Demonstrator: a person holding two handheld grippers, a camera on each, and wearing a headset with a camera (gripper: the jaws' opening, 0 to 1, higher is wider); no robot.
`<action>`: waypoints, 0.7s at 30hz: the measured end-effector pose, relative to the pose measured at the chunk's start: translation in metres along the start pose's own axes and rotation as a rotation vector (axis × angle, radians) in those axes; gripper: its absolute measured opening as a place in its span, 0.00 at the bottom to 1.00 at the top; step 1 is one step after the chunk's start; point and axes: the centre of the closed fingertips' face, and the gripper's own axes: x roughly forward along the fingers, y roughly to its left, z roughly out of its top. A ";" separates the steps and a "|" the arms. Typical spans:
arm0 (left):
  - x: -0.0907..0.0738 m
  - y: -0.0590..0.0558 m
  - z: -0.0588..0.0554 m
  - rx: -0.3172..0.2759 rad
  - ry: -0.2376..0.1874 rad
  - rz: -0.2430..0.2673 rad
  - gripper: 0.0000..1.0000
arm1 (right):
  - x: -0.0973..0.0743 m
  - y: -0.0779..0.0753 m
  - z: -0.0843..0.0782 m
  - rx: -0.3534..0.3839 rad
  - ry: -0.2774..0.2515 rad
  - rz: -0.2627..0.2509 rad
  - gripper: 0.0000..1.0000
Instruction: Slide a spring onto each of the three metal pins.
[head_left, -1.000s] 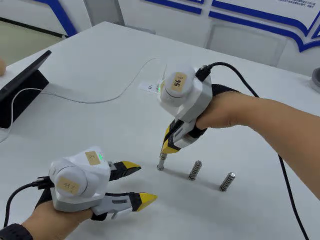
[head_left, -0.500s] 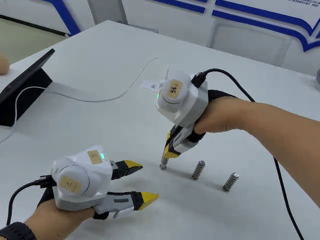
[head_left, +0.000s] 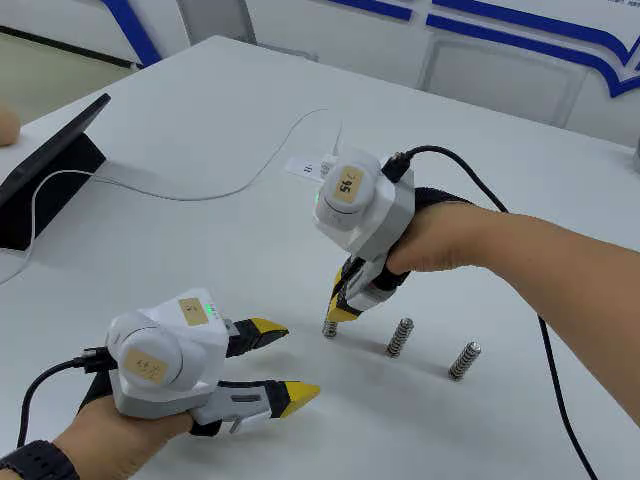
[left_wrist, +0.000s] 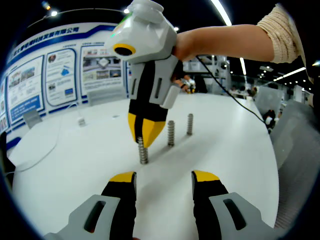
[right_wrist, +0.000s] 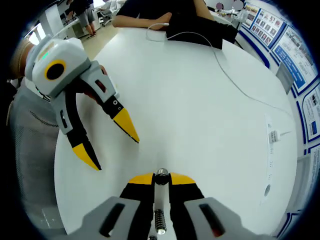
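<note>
Gently: over the table (head_left: 200, 150), your left gripper (head_left: 298, 360) hovers wide-jawed near the right gripper (head_left: 335, 312), whose jaws pinch the last spring (head_left: 329, 328) at their tips. Push straight down the pin (right_wrist: 161, 173); two other springs (head_left: 399, 337) stand beside that gripper.

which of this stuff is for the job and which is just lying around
Job: right tongs shut on the leftmost pin; middle pin and rightmost pin, both sprung; left tongs, open.
Lying about: black tablet, white cable, paper tag.
</note>
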 end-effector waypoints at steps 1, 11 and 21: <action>0.000 0.000 0.000 -0.001 0.000 0.000 0.45 | 0.001 0.001 0.000 -0.001 0.001 0.001 0.12; 0.000 -0.001 0.000 -0.006 -0.002 -0.001 0.45 | 0.002 0.008 0.002 -0.003 0.011 0.016 0.12; -0.001 -0.002 0.001 -0.008 -0.004 -0.002 0.45 | 0.002 0.012 0.004 -0.016 0.017 0.013 0.12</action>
